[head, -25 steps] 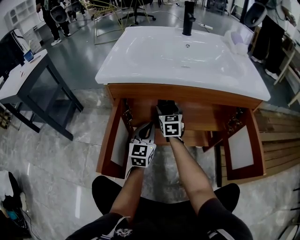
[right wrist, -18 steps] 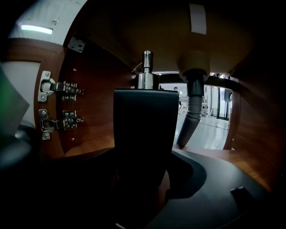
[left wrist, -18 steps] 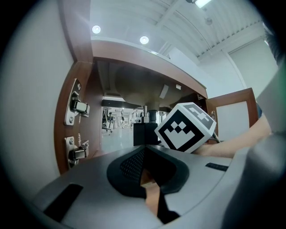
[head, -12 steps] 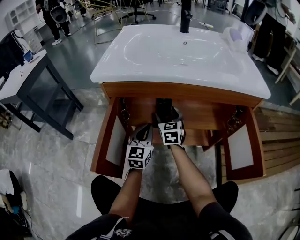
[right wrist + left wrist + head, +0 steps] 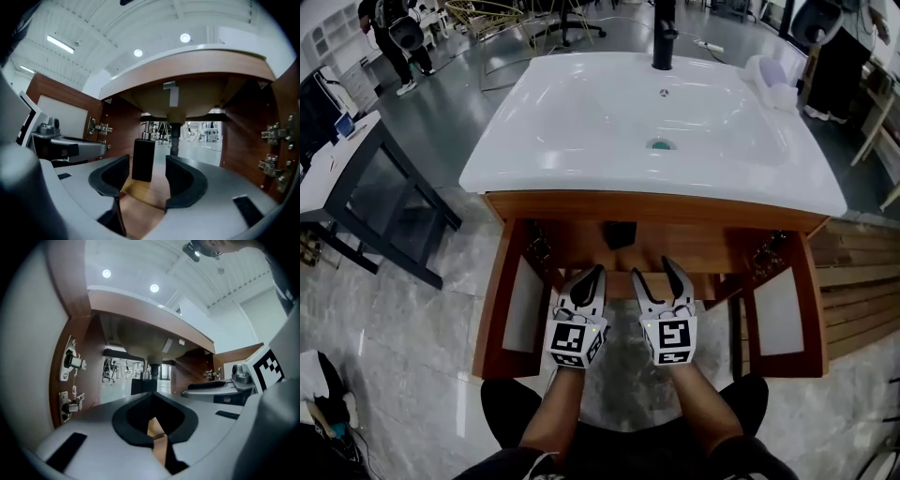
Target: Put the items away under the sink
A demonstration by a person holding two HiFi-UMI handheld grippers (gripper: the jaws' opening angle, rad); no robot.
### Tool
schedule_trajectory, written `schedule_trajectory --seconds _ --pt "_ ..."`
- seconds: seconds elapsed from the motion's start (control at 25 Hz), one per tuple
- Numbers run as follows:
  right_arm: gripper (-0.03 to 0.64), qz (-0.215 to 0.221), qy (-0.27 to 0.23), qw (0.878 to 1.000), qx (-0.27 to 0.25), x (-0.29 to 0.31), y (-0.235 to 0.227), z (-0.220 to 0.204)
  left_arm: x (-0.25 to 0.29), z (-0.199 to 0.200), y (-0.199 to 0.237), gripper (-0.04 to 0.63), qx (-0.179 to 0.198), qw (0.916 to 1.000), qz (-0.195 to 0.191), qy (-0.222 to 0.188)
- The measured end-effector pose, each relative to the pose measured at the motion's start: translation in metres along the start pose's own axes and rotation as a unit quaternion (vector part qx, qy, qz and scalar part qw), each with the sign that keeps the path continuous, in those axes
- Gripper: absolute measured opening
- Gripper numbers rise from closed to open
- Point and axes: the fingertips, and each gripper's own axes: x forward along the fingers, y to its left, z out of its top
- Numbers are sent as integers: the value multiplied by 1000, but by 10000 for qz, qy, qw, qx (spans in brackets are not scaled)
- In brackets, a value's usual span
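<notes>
Under the white sink (image 5: 581, 122), inside the open cabinet (image 5: 675, 208), the black bottle (image 5: 620, 234) stands upright on the cabinet bottom, about in the middle. It has a plain rectangular body with flat, matt sides and a small pump on top. We see it just beside the drain pipe (image 5: 174, 136), which comes down from the rounded underside of the basin.

The sink is smooth and glossy, with soft rounded corners, and a black faucet (image 5: 663, 37) rises at its back edge. The cabinet is made of reddish-brown wood. Its two doors (image 5: 502, 309) are swung wide open, with pale inner panels, and shiny metal hinges (image 5: 70, 363) sit on the side wall.

The left hand-held gripper (image 5: 593, 277) is in front of the opening. Its black ribbed pads meet at the tips and it holds nothing. The right hand-held gripper (image 5: 653, 272) is beside it, near but apart. Its jaws stand partly apart and have just been closing a little. Nothing is between the pads. We only see the bottle through the gap, deeper inside and not touched.

The floor (image 5: 412, 319) around is of grey polished stone with a marbled pattern.
</notes>
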Motion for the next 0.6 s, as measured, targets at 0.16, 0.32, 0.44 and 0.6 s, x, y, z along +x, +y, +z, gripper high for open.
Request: schedule_trajectory --seconds 0.16,0.32,0.44,0.6 --pt "94 -514 -154 9983 216 -30 -16 24 -3 28 -16 0 26 9998 -155 -81" --pt "25 -712 -388 9966 156 -47 -24 84 -10 74 -26 0 -78 9997 -214 -63" --pt "25 -571 -538 9967 209 -56 -23 143 -18 127 -34 0 -35 9999 -79 -84" --pt "25 -359 -257 9990 47 -76 -15 224 -30 203 -34 0 3 10000 13 -29"
